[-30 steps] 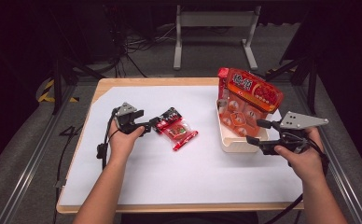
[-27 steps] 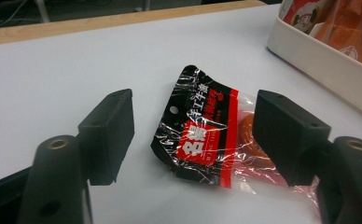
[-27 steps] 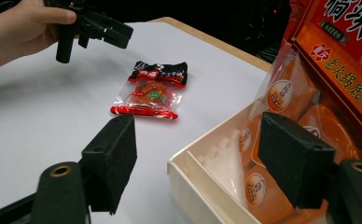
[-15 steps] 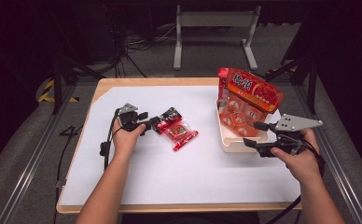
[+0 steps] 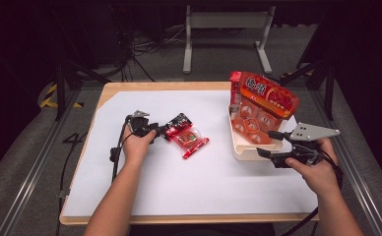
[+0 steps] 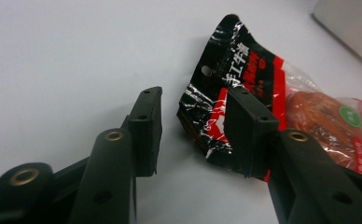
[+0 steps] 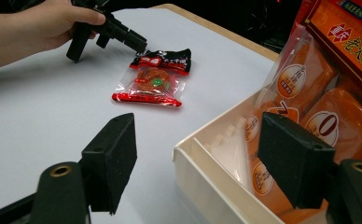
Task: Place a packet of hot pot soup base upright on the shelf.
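Left gripper view: black jaws of left gripper [image 6: 191, 128] parted, just been closing, with crumpled black top edge of snack packet [image 6: 272, 100] lying between the pads; right finger [image 6: 249, 128] over the packet's black header, left finger [image 6: 146, 126] just beside that edge with bare white sheet [image 6: 67, 56] in the gap, so not yet pinching, nothing grasped. High view: same packet [image 5: 185, 137] flat on the white sheet, left of centre, black end pointing left toward left gripper [image 5: 158, 131], red-trimmed clear end toward the near right; left hand [image 5: 136, 145] wrapped round the gripper body. Well apart on the right, white tray [image 5: 245, 152] with orange packs and tall red bag [image 5: 265, 93] leaning at its far side. Right gripper [image 5: 268, 145] low at the tray's near right corner, jaws wide and released, holding nothing. Right gripper view: tray's cream wall [image 7: 212, 186] between the spread fingers, packet [image 7: 153, 81] farther off on the sheet, touching the tip of the other gripper.
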A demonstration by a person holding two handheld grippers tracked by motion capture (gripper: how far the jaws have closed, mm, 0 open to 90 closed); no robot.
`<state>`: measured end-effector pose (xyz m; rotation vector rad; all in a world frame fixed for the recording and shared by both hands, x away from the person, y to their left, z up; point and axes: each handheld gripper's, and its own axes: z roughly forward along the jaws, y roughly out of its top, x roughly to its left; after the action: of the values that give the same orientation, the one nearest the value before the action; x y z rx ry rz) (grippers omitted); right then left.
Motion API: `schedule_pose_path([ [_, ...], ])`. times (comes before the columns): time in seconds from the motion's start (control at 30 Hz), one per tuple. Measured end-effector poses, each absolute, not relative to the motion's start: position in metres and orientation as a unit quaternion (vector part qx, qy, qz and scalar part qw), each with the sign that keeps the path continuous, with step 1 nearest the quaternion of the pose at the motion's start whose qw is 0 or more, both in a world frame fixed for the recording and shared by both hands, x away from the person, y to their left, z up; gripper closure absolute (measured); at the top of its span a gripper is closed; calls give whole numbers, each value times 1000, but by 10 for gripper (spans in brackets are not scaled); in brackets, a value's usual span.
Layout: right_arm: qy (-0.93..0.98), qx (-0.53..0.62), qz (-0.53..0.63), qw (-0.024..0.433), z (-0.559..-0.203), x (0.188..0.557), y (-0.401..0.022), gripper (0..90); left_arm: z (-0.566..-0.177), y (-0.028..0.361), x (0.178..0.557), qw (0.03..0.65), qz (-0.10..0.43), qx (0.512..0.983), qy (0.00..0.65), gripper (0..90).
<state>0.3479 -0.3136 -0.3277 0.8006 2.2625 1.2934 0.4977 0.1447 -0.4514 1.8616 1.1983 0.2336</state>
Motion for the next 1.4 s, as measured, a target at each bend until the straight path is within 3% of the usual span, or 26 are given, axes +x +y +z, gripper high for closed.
schedule_pose_path([
  [0.23,814,286,462,206,-329,348,-312,289,-455,141,499,444,69,751,484,575],
  [0.37,815,285,460,206,-330,349,-311,289,-456,137,500,428,77,757,488,664],
  [0.5,816,285,459,204,-330,349,-311,289,-456,137,500,429,75,758,485,815],
  [0.73,818,286,456,202,-332,350,-310,289,-455,133,499,424,81,767,475,900],
  [1.4,816,287,458,202,-332,351,-310,313,-406,128,466,515,131,745,402,900],
])
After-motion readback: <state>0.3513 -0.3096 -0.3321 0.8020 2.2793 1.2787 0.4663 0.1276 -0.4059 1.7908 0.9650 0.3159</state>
